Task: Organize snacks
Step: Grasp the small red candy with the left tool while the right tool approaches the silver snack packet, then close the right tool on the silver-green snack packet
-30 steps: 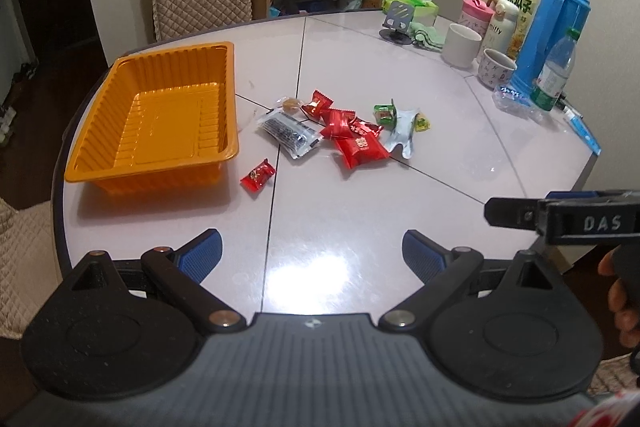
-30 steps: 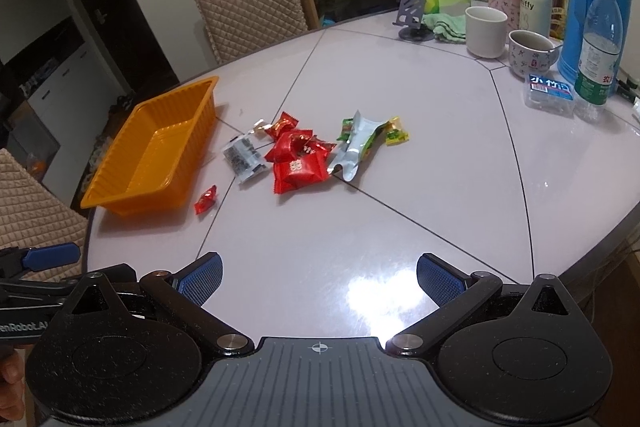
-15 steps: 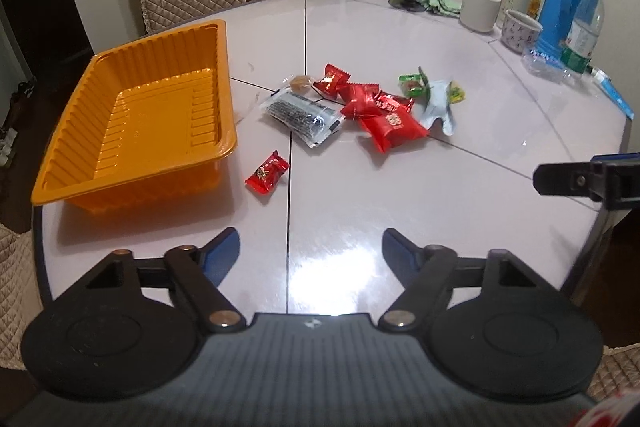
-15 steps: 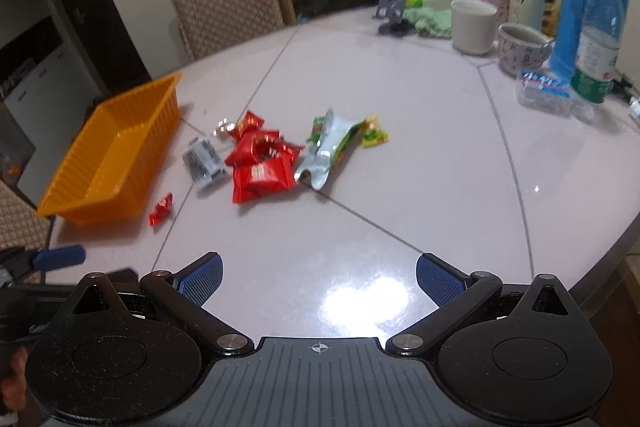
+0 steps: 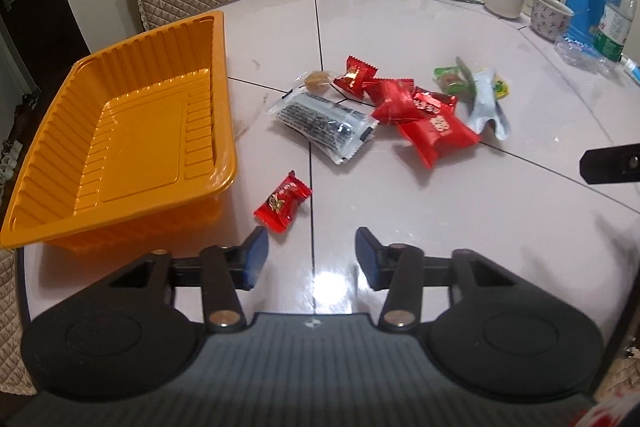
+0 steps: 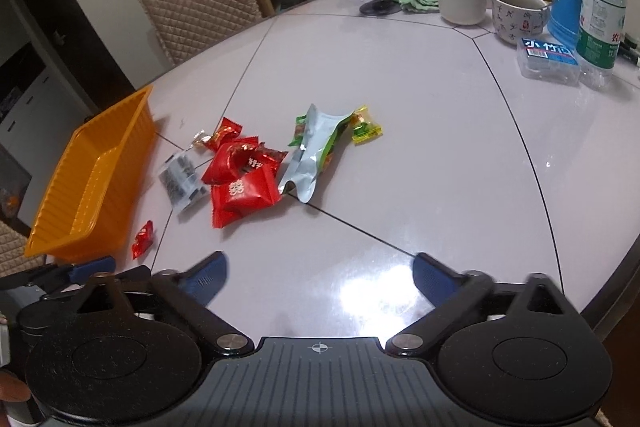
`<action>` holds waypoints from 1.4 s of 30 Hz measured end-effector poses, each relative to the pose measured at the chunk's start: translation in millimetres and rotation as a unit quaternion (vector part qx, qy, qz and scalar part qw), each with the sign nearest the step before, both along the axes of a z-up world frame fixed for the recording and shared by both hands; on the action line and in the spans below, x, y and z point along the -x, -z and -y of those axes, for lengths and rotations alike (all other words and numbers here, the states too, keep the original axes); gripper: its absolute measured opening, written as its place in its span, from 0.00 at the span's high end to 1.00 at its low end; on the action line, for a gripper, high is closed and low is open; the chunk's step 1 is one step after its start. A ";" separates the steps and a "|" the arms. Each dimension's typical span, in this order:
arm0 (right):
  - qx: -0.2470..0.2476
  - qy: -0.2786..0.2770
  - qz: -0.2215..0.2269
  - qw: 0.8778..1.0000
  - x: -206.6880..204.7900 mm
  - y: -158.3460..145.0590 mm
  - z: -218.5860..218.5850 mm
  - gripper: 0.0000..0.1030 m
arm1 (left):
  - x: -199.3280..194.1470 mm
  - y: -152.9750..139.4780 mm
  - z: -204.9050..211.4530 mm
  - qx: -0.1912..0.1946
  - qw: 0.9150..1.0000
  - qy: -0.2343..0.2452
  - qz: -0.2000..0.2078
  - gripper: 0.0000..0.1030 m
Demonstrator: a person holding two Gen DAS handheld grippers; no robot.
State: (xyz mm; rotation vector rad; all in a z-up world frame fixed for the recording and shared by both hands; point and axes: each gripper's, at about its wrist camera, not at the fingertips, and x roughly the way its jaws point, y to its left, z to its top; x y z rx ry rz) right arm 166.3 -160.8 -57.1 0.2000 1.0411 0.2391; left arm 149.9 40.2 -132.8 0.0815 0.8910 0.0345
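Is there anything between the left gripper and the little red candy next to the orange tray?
No. In the left wrist view only bare table separates the left gripper from the little red candy.

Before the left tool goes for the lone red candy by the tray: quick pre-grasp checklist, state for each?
1. Orange tray empty and ready: ok.
2. Small red candy lies alone beside the tray, apart from the snack pile: ok.
3. Left tool has nothing between its pads; its jaws have just been closing: ok.
4. Jaw gap against the candy lying crosswise: cannot tell.
5. Left tool lined up on the candy: not ok, the candy sits ahead and left of centre.
6. Right tool open, holding nothing, its jaws just closed a little, off to the side: ok.
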 end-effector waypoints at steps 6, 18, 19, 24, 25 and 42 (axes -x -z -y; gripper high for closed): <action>-0.001 0.010 -0.015 1.000 -7.6 8.7 2.7 0.14 | -12.3 10.2 -0.9 -0.029 0.999 -0.009 0.010 0.65; 0.002 0.019 -0.027 0.999 -16.8 15.9 1.9 0.14 | -31.7 21.0 -2.5 -0.042 0.999 -0.016 0.012 0.73; 0.003 0.018 -0.027 0.999 -17.0 16.2 2.0 0.14 | -31.9 21.4 -1.7 -0.042 0.999 -0.015 0.013 0.74; 0.004 0.019 -0.030 0.999 -16.9 17.2 2.1 0.14 | -34.4 22.2 0.6 -0.039 0.999 -0.012 0.014 0.80; 0.004 0.019 -0.030 0.999 -17.0 17.3 2.2 0.14 | -34.2 22.2 0.9 -0.041 0.999 -0.011 0.014 0.81; 0.001 0.010 0.006 1.000 -28.3 14.9 -2.4 0.19 | -22.3 -19.3 3.3 0.014 0.999 -0.002 0.034 0.83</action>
